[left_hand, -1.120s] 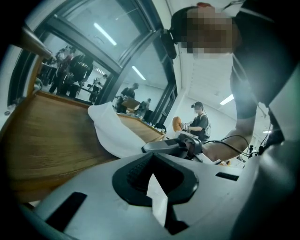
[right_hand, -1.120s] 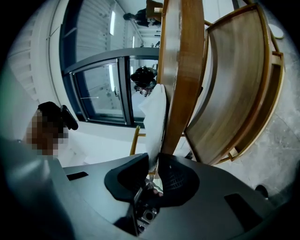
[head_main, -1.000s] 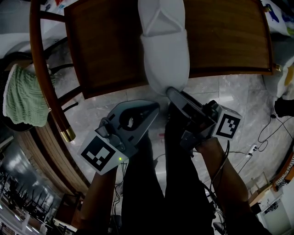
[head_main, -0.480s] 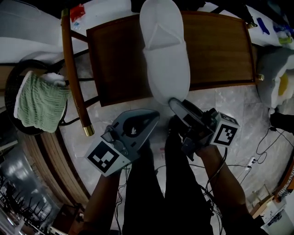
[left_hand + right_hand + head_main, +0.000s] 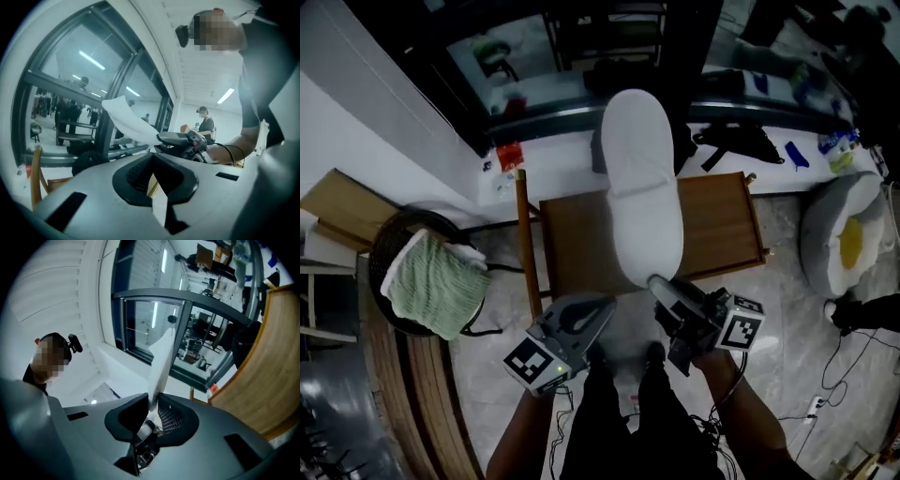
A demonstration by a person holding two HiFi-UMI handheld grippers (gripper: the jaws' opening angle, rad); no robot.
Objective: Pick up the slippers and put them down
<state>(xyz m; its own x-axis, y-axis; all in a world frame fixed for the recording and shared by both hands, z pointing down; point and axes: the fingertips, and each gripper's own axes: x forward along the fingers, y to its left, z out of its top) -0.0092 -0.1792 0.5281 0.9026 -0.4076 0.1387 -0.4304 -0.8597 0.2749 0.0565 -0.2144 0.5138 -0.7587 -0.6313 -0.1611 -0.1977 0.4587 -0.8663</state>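
A white slipper (image 5: 642,187) hangs in the air above the wooden chair (image 5: 717,225), toe pointing away from me. My right gripper (image 5: 661,286) is shut on its heel end. In the right gripper view the slipper (image 5: 161,362) shows edge-on, rising out of the right gripper (image 5: 153,401). My left gripper (image 5: 595,305) floats beside it on the left, jaws together with nothing in them. From the left gripper (image 5: 152,157) I see the slipper (image 5: 129,122) and the right gripper (image 5: 180,139) off to the right. No second slipper is in view.
A green towel (image 5: 431,281) lies over a dark round stand at the left. A grey and yellow cushion (image 5: 844,230) sits on the floor at the right. Behind the chair runs a white ledge (image 5: 562,155) with a black bag (image 5: 741,141). Cables (image 5: 825,398) trail over the tiled floor.
Both grippers have risen well above the chair, which now looks smaller and lower. The slipper has gone up with the right gripper. The left gripper stays empty.
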